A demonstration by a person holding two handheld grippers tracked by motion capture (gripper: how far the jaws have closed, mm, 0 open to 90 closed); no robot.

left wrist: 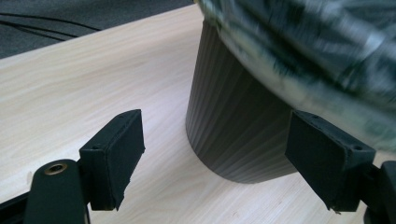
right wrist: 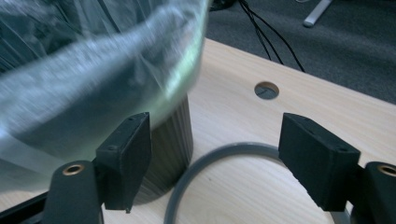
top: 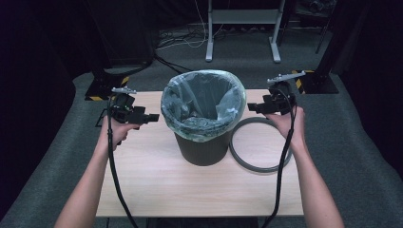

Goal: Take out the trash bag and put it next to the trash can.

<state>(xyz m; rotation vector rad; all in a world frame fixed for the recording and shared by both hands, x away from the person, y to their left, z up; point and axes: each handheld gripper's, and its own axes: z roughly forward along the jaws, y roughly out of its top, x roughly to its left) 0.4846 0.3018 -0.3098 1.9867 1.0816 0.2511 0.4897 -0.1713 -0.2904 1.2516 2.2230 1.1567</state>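
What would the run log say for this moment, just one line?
bin: upright, bag folded over rim | ring: flat on table, right of bin | left claw: open, empty | right claw: open, empty

I see my right claw [right wrist: 215,161] with its two black jaws standing wide apart and nothing between them. Past the left jaw stands the bin [right wrist: 170,140], dark and ribbed, with its clear liner [right wrist: 93,70] folded over the rim and hanging blurred across the upper left. A grey ring [right wrist: 219,156] lies flat on the tabletop [right wrist: 243,121], its near arc just beside the bin's base. Farther off there is a round hole [right wrist: 266,90] in the tabletop, and beyond the edge black cables [right wrist: 266,32] run over grey carpet [right wrist: 355,56].
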